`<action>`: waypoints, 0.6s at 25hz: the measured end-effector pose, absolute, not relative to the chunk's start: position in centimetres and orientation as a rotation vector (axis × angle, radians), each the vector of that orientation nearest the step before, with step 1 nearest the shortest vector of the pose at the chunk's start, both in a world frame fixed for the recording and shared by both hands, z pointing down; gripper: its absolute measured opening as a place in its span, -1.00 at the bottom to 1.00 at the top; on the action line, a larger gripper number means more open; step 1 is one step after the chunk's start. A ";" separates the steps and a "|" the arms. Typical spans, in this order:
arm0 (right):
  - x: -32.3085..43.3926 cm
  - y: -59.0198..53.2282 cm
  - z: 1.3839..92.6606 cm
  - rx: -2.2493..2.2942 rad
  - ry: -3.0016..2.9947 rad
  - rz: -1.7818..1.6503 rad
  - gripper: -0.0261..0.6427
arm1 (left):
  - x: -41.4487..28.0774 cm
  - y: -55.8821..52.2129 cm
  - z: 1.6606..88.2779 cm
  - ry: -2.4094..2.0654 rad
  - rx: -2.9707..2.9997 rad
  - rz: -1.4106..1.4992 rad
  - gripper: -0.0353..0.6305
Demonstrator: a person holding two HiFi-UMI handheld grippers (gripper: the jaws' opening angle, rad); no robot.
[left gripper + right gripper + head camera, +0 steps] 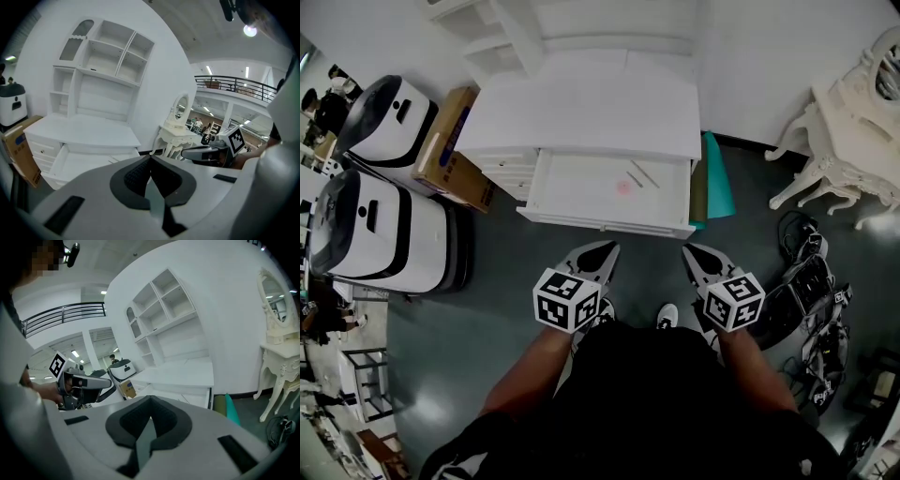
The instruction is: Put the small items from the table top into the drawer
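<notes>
Table top: From your head view the white table top (591, 108) looks bare. You can make out no small item left on it.
Drawer: The drawer (572, 199) stands pulled out toward you under the top's front edge. That leaves its floor open from above for setting things in.
Small items: A pale pink round piece (623, 187) and two thin sticks (643, 173) lie on the drawer floor, right of its middle. They are near one another but apart, and too small to identify.
Left gripper: You hold the left gripper (596, 253) low, close to your body, with its tip aimed at the drawer front and well short of it. Its jaws are pressed together with nothing between them, and they touch nothing.
Right gripper: The right gripper (696, 255) sits level with the left one and well apart from it. Its jaws are likewise closed on nothing, clear of the drawer.
Why this hold: Both tools are empty, level and kept near you. This looks like a rest pose with nothing left to carry, so the task looks finished or very nearly so.
Beside the desk: A cardboard box (450, 145) leans at the desk's left side. A teal object (717, 178) stands at its right side. Neither is in your way.
</notes>
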State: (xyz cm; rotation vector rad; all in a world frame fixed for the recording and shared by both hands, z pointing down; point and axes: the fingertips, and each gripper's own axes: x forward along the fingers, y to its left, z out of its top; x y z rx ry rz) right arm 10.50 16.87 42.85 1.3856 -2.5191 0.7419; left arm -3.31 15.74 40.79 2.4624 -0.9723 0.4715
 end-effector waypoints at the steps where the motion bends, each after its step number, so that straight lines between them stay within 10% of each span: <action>1: 10.3 16.9 42.9 1.388 -2.515 0.742 -0.84 | -3.6 15.6 40.9 -0.970 2.462 0.475 -0.88; 15: 9.0 16.2 43.1 1.423 -2.474 0.735 -0.84 | -5.3 14.2 41.0 -0.942 2.469 0.479 -0.88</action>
